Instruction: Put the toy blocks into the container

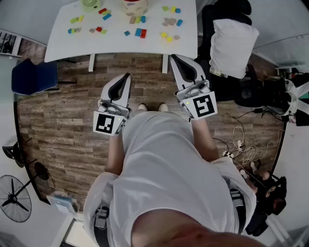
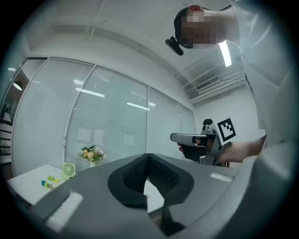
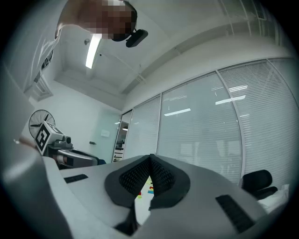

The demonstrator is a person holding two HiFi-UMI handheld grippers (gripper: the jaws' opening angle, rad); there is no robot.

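Note:
Many small coloured toy blocks [image 1: 140, 33] lie scattered over a white table [image 1: 63, 43] at the top of the head view. A cream and red container [image 1: 134, 6] stands at the table's far edge. My left gripper [image 1: 127, 76] and right gripper [image 1: 172, 58] hang over the wooden floor in front of the person's body, short of the table's near edge. Both are shut with nothing between the pads. In the left gripper view the pads [image 2: 140, 173] meet at the tip, and a few blocks [image 2: 49, 181] show far off. Blocks [image 3: 150, 189] show below the right gripper's closed pads [image 3: 135, 175].
A green desk fan [image 1: 91, 5] stands on the table beside the container. A blue chair [image 1: 34, 76] is at the left, and a black chair with a white pillow [image 1: 231, 41] at the right. Cables [image 1: 244, 149] and a floor fan [image 1: 14, 198] lie on the floor.

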